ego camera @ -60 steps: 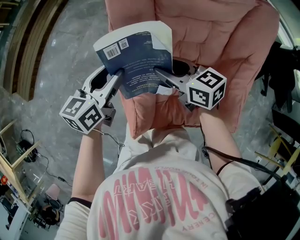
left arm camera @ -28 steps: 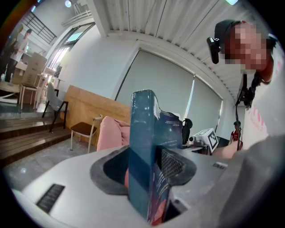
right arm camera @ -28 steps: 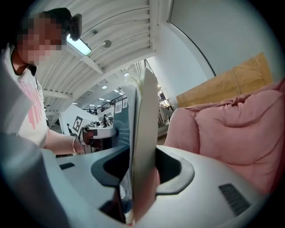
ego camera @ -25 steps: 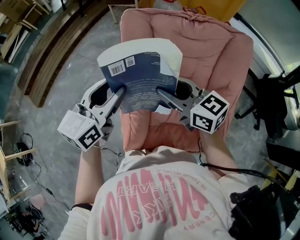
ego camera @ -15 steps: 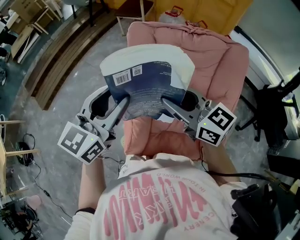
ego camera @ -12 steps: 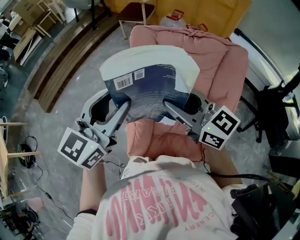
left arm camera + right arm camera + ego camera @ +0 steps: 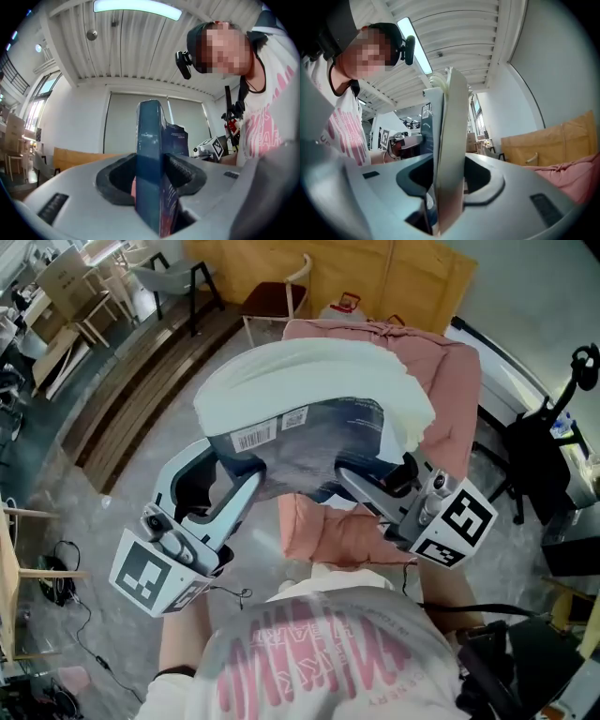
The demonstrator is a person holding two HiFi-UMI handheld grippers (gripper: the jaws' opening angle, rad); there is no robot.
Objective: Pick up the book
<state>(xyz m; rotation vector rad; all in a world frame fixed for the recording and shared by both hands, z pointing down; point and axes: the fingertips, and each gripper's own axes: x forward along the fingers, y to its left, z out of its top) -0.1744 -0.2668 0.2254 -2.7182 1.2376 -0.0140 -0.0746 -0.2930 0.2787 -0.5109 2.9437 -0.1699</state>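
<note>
Bright, even indoor light. A ceiling strip light (image 7: 137,9) glares at the top of the left gripper view. Both gripper views bend strongly and darken at their round edges. In the head view the book (image 7: 309,381) shows washed-out, slightly smeared pages.

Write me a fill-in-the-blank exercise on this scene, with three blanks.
The dark blue paperback book is clamped by ____ tongs in all.
Of the left tongs and the right tongs, the book's white barcode label lies nearer the ____ ones.
The padded fabric chair below the book is coloured ____.
Missing words: two; left; pink.
</note>
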